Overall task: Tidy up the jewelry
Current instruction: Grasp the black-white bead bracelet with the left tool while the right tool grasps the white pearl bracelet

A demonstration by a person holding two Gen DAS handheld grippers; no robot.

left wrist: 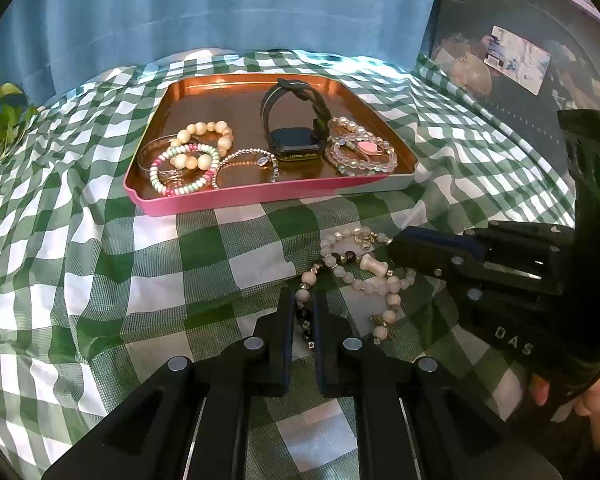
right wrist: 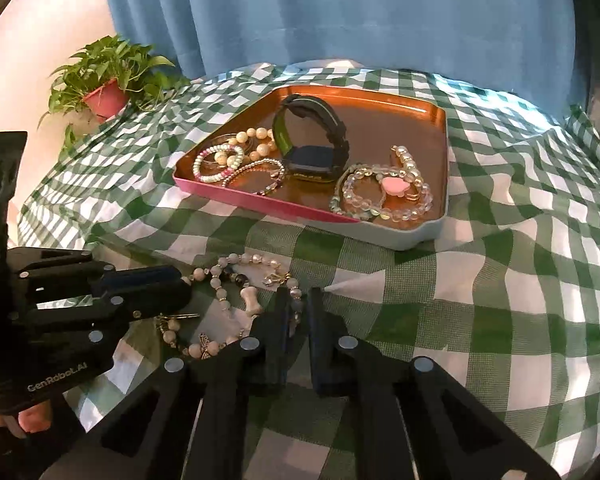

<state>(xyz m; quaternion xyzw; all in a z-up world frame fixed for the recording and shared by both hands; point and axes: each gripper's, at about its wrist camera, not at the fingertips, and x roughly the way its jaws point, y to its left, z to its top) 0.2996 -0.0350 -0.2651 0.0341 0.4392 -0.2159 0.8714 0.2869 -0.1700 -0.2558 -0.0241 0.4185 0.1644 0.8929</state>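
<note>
A tangle of white and black beaded bracelets (left wrist: 356, 276) lies on the checked cloth in front of the tray; it also shows in the right wrist view (right wrist: 236, 296). My left gripper (left wrist: 302, 308) is shut on a strand of its black and white beads. My right gripper (right wrist: 298, 304) is shut on another strand of the same tangle; it enters the left wrist view from the right (left wrist: 396, 248). The copper tray (left wrist: 204, 200) (right wrist: 440, 160) holds a dark smartwatch (left wrist: 296, 144) (right wrist: 312, 160), several beaded bracelets (left wrist: 188, 160) (right wrist: 228, 160) and clear bead bracelets with a pink heart (left wrist: 364, 152) (right wrist: 388, 192).
A green-and-white checked cloth (left wrist: 100, 280) (right wrist: 500, 300) covers the table, wrinkled around the tray. A potted plant (right wrist: 104, 84) stands at the far left, its leaves at the edge of the left wrist view (left wrist: 0, 120). A blue curtain (right wrist: 340, 12) hangs behind.
</note>
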